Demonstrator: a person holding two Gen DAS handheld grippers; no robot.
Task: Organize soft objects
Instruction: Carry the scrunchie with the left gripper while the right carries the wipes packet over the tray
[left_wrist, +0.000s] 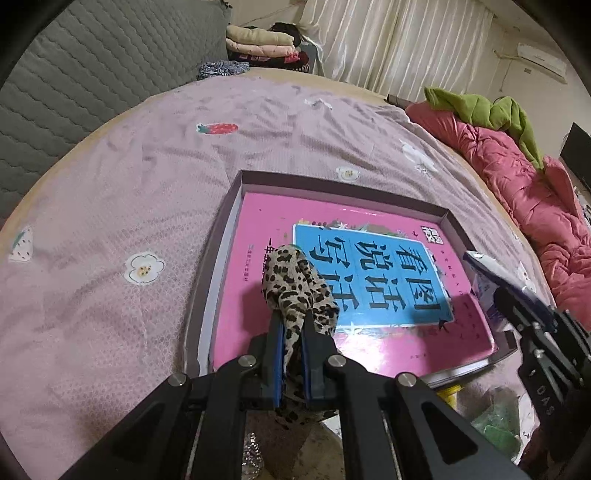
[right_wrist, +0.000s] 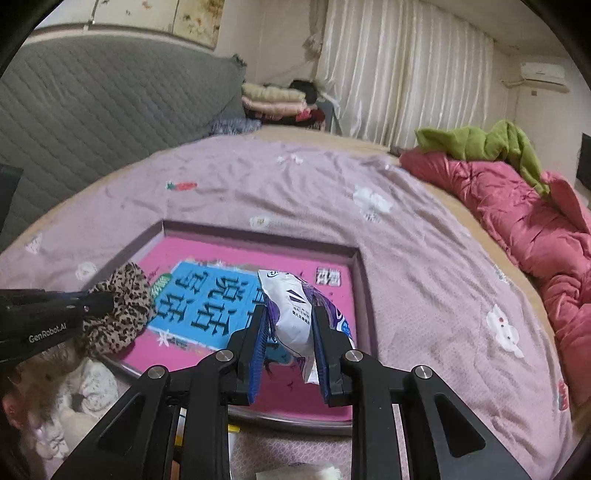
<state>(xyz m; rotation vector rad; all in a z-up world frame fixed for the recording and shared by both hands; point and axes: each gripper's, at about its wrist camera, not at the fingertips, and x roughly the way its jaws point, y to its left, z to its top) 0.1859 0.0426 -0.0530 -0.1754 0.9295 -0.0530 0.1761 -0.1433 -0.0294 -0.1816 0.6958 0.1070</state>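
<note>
On the bed (left_wrist: 110, 192), spread with a pale purple sheet printed with flowers and strawberries, lies a shallow box (left_wrist: 236, 221) with low dark walls. A pink book (left_wrist: 258, 258) with a blue panel of large characters fills its floor.

The left tool (left_wrist: 291, 328) is clamped tight on a leopard-print cloth (left_wrist: 295, 288). The cloth bunches up past the fingertips and hangs over the near left part of the box, above the pink cover; more of it trails down behind the blue pads (left_wrist: 279, 354). From the other side, the same cloth (right_wrist: 122, 306) shows as a rumpled bundle at the box's left edge, with the left tool's black body beside it.

The right tool (right_wrist: 290, 325) holds a white and purple plastic packet (right_wrist: 295, 306) between its blue-lined fingers, pressed in at both sides. The packet stands up out of the grip, over the near right part of the box, above the blue panel. In the left view the packet (left_wrist: 487, 273) and right tool (left_wrist: 517, 306) hang at the box's right edge.

Along the far right side of the bed lies a heaped pink quilt (right_wrist: 517, 221) with a green garment (right_wrist: 480, 144) on top. A grey quilted headboard (right_wrist: 92, 103) stands at the left, folded clothes (right_wrist: 273, 99) are stacked beyond it, and pale curtains (right_wrist: 399, 66) hang behind
</note>
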